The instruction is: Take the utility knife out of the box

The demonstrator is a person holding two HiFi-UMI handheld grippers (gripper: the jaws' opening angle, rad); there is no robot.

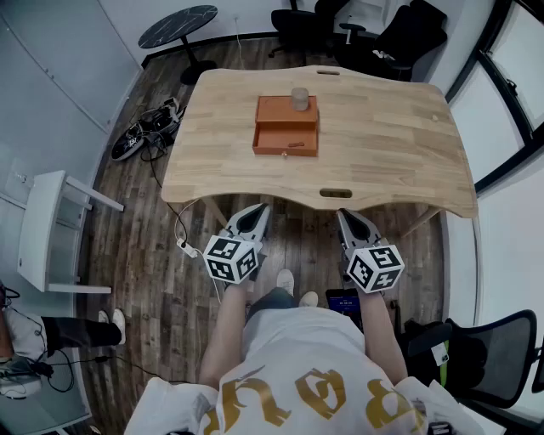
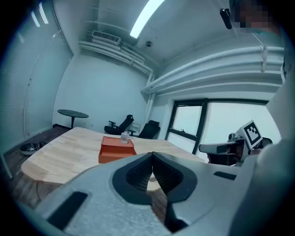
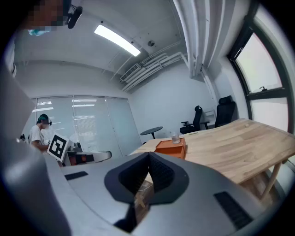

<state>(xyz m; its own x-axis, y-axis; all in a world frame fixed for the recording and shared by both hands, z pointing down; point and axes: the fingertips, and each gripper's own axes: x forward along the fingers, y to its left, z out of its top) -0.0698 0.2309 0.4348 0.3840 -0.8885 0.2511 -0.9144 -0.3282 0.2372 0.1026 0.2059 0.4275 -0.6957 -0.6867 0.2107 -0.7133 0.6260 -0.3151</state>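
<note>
An orange box (image 1: 287, 125) sits on the wooden table (image 1: 382, 144), with its shallow drawer pulled toward me. A small item lies in the drawer (image 1: 295, 144); whether it is the utility knife cannot be told. A small clear jar (image 1: 299, 98) stands on the box lid. My left gripper (image 1: 259, 210) and right gripper (image 1: 343, 217) hang short of the table's near edge, well away from the box. Both are shut with nothing between the jaws. The box (image 2: 116, 148) also shows in the left gripper view and, as the box (image 3: 171, 146), in the right gripper view.
A round black side table (image 1: 177, 24) and black office chairs (image 1: 408, 34) stand beyond the table. A white stool (image 1: 51, 229) is at the left, cables and shoes (image 1: 144, 132) lie on the floor, and another black chair (image 1: 484, 357) is at lower right. A person (image 3: 39, 133) stands behind glass.
</note>
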